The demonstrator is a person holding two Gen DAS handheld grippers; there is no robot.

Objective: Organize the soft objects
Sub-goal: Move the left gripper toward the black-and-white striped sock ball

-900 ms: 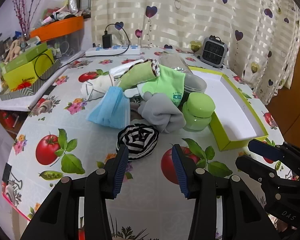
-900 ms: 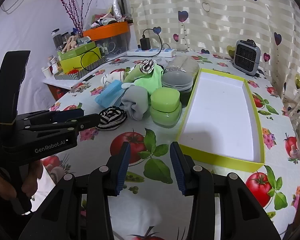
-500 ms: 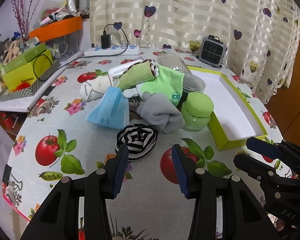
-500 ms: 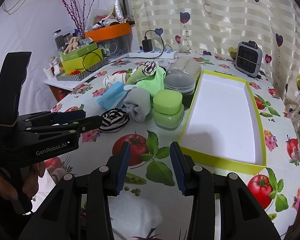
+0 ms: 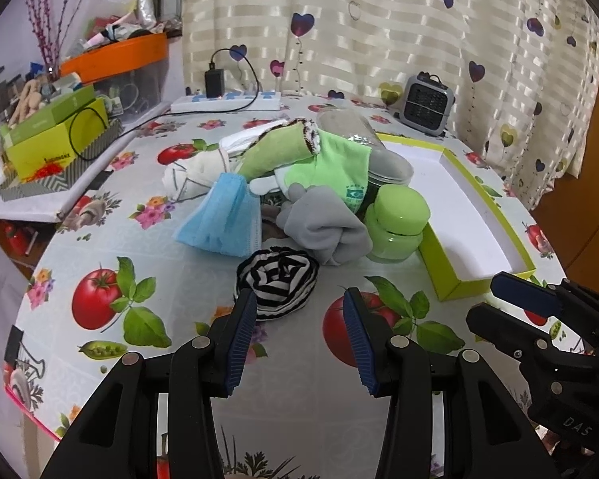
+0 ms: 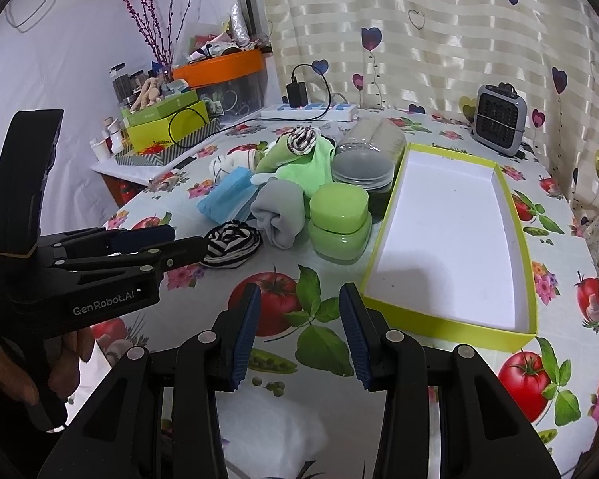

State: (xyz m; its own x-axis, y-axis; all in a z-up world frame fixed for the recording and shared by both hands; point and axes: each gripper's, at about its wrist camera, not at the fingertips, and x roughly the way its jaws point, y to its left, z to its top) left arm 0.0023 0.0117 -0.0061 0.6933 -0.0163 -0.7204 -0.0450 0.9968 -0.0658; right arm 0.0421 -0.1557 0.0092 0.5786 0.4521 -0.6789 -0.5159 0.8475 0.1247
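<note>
**Readable markings**

"GenRobot.AI" is printed in white on the black body of the left tongs. "DAS" is embossed on the body of the right tongs. The logo on the green sock and the print on the yellow-green box are too small to read.

Both grippers (fingers apart) hover.
</note>
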